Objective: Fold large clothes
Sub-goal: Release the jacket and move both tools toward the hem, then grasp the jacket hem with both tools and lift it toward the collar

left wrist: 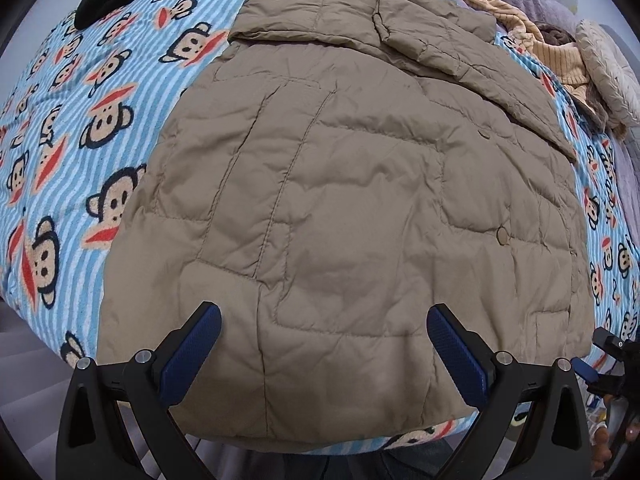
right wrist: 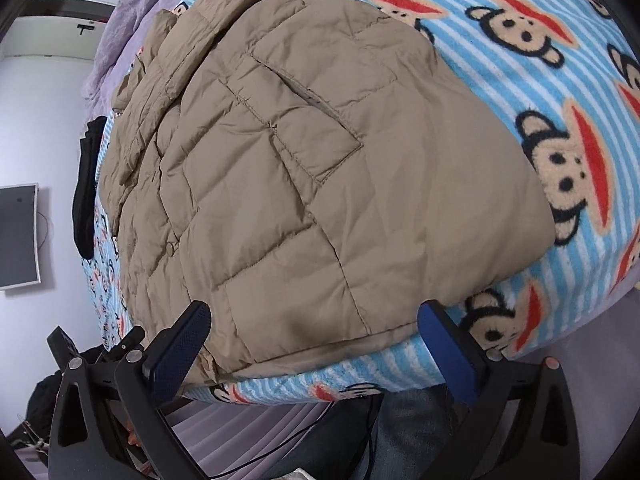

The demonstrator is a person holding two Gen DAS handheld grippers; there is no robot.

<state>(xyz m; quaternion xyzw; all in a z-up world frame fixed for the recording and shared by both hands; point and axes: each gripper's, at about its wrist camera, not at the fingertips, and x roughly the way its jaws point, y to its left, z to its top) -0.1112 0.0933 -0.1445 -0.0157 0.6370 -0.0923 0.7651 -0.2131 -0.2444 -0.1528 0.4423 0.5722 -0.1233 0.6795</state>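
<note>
A tan quilted puffer jacket (left wrist: 340,200) lies spread flat on a bed, hem toward me and collar at the far end. One sleeve is folded across its upper right part. My left gripper (left wrist: 324,320) hovers open above the jacket's hem, blue pads wide apart with nothing between them. The right wrist view shows the same jacket (right wrist: 300,160) from its right hem corner. My right gripper (right wrist: 314,320) is open too, its fingers straddling the hem edge near that corner without closing on it. The right gripper's tip also shows at the left view's lower right edge.
A blue-striped blanket with monkey faces (left wrist: 80,140) covers the bed. Yellow striped clothing (left wrist: 552,48) and a cushion (left wrist: 608,72) lie at the far right. Black garments (right wrist: 86,192) hang over the bed's far side. A monitor (right wrist: 18,236) is on the wall.
</note>
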